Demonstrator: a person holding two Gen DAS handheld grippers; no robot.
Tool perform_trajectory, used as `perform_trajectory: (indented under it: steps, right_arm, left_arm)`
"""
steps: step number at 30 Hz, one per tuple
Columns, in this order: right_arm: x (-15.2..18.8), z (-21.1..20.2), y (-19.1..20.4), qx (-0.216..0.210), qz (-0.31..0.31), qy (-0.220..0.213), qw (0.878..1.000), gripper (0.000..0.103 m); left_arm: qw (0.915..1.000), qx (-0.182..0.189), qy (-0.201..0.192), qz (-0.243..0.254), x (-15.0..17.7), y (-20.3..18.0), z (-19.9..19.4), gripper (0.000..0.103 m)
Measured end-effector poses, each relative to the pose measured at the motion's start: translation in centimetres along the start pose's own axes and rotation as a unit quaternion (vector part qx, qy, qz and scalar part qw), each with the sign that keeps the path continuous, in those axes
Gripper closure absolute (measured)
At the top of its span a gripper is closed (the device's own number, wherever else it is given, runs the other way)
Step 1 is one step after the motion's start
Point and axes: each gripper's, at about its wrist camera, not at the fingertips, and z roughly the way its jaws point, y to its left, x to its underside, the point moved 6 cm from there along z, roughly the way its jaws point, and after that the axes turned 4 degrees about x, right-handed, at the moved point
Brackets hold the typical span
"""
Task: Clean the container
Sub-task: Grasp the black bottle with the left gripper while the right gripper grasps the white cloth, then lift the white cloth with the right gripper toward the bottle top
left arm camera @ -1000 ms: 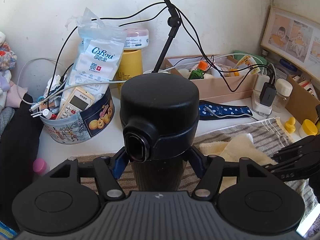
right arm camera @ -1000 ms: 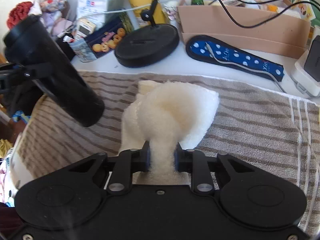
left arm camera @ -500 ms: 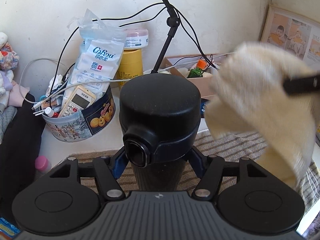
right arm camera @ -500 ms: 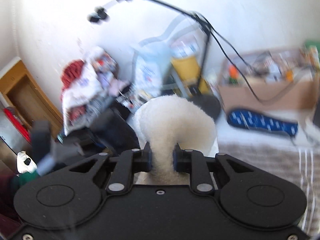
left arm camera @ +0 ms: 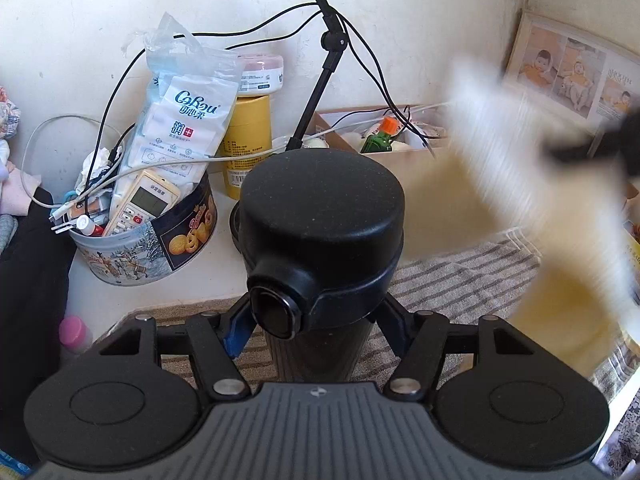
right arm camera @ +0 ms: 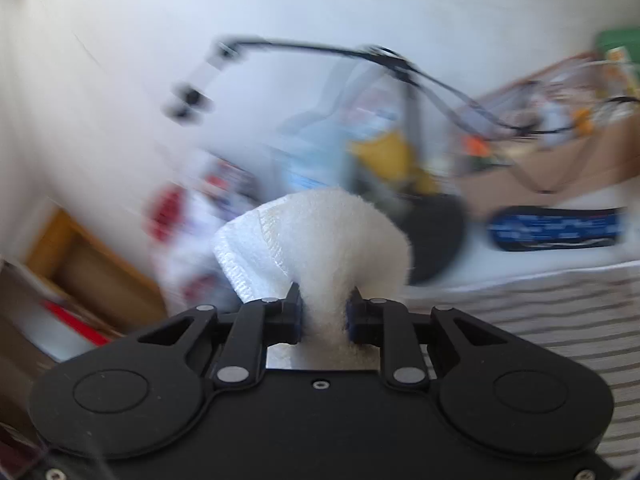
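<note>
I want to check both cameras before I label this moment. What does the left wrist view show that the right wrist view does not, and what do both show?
Only the left wrist view shows the left gripper shut on the black flask, and the biscuit tin with a remote control.

Only the right wrist view shows the right gripper shut on the cloth, and the wooden shelf.

Both show the cloth, blurred in the left view, the yellow canister, the cardboard box and the striped towel.

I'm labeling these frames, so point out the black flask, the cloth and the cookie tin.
flask (left arm camera: 320,200): left wrist view, top of its lid.
cloth (right arm camera: 340,236): right wrist view, fluffy bulge above the fingers.
cookie tin (left arm camera: 160,248): left wrist view, printed side wall.
</note>
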Motion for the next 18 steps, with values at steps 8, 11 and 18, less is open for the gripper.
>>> perform_trajectory:
  steps: [8,11,18]
  right_arm:
    - [7.0,6.0,-4.3,0.189,-0.122,0.063,0.972,0.083]
    - [8.3,6.9,-4.7,0.204,-0.126,0.082,0.967,0.076]
    - [9.6,6.2,-4.9,0.225,-0.172,0.125,0.951,0.043]
  left_arm:
    - [0.9999,0.011,0.002,0.003,0.1,0.2,-0.2,0.039]
    - [0.9999,0.012,0.005,0.005,0.0,0.2,-0.1,0.039]
    - [0.9999,0.012,0.009,0.005,0.0,0.2,-0.2,0.039]
